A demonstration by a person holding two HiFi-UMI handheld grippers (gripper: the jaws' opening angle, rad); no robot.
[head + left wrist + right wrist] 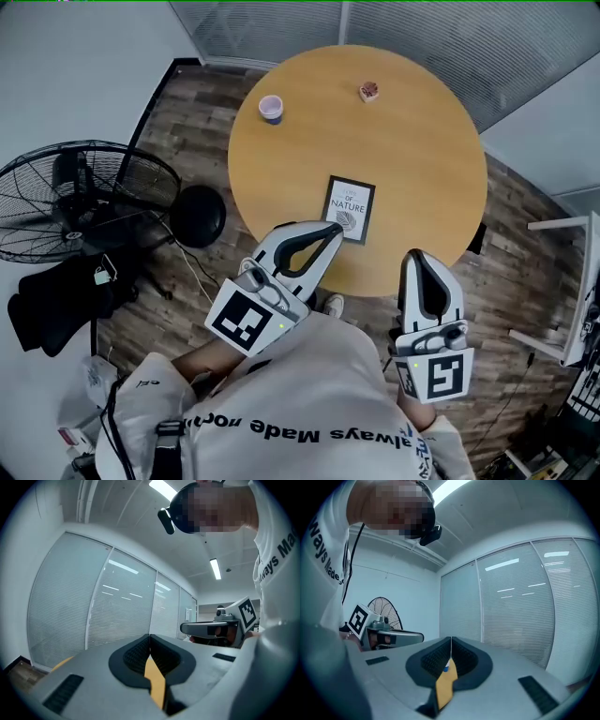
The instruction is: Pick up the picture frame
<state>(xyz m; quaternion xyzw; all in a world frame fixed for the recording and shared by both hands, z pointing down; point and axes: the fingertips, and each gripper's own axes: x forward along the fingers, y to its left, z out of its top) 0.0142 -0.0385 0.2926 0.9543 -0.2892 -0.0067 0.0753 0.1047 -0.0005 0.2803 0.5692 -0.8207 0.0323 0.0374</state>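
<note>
Picture frame: lies flat on round wooden table, print up, near the front edge. L gripper: tip by frame's near-left corner, contact can't be told; jaws pressed together, nothing btwn them. R gripper: over table's front rim, right of frame & apart from it; jaws likewise together, empty. Far side of table: small cup & small brownish item, both well apart from frame. Fan: on floor, left of table.
</note>
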